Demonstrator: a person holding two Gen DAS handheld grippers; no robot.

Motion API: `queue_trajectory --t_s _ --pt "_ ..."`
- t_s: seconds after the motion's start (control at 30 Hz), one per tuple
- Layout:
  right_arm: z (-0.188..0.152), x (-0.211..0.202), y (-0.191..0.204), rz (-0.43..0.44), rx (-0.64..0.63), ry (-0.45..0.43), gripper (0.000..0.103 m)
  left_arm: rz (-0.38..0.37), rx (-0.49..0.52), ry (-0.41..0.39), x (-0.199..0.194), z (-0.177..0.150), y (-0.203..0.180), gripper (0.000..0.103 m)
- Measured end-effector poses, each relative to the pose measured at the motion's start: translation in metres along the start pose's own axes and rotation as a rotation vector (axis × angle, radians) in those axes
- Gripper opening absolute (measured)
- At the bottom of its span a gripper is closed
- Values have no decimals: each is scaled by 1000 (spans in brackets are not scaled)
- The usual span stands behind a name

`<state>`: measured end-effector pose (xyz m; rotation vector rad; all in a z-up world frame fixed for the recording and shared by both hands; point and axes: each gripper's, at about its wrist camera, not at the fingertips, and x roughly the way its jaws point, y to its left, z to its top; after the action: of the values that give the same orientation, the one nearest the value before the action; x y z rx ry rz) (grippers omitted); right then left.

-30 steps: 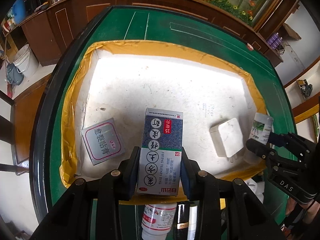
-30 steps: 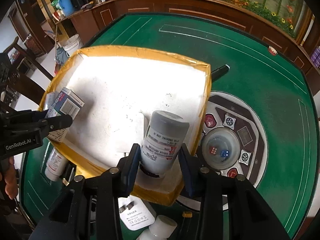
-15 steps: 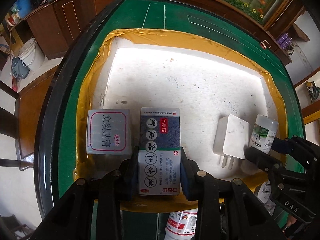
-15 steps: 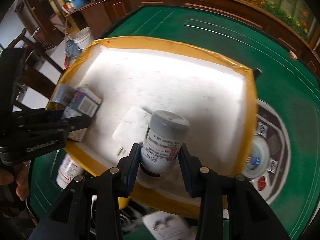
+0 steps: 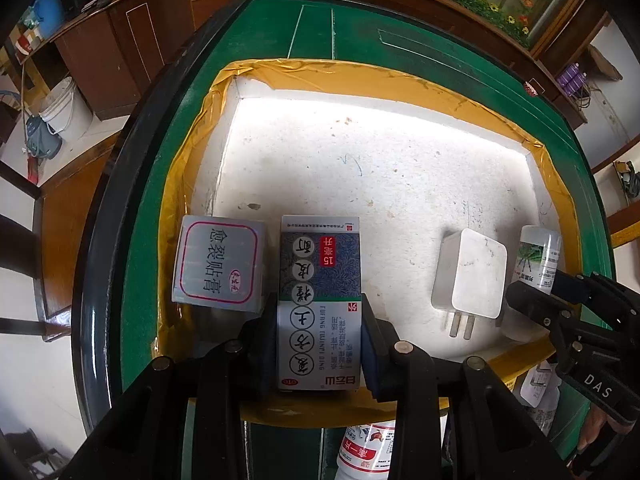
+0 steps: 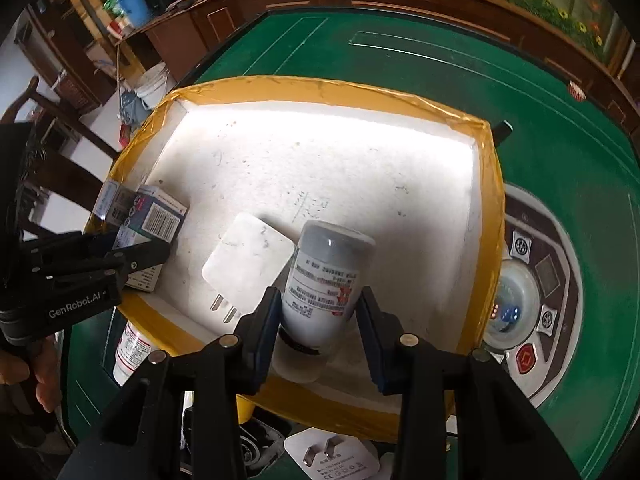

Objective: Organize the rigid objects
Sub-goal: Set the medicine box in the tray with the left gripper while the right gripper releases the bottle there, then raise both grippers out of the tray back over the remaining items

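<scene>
Green felt table (image 5: 276, 36), white tray with yellow tape, two things being put down.

Both grippers have come lower into the tray (image 5: 384, 80) than a moment ago, so the things look close to being set down along its near edge. The left gripper (image 5: 320, 340) pinches a flat cardboard medicine box (image 5: 320, 280), now right beside a small square box (image 5: 220, 264) at the near left corner. The right gripper (image 6: 318, 312) pinches a round, smooth plastic bottle (image 6: 328, 280) with a grey cap, tilted, near the near right corner, just beside a smooth white plug (image 6: 248, 260). The tray floor looks rough and crumbly like foam.
</scene>
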<state>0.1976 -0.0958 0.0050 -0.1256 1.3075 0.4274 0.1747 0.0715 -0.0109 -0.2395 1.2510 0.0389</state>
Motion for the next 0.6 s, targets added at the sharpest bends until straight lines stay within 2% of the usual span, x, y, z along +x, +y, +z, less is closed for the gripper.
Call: queue_trajectory --t_s 0.13,0.23,0.3,0.4,0.6 --pt "-1 -2 -3 -5 7 -18 37 5 -7 6 0 0 1 39" --pt "-2 -6 -5 -4 16 -31 37 -13 -13 12 -1 0 -1 52" --pt "-2 -10 -7 0 24 -44 39 -32 -17 10 -3 -1 -3 65" --pt "-4 -17 -8 -2 27 -66 42 -26 -14 -5 -7 -3 -7 75" --pt "-8 -32 -15 -9 36 -98 46 -22 -22 -16 -15 -6 -7 77"
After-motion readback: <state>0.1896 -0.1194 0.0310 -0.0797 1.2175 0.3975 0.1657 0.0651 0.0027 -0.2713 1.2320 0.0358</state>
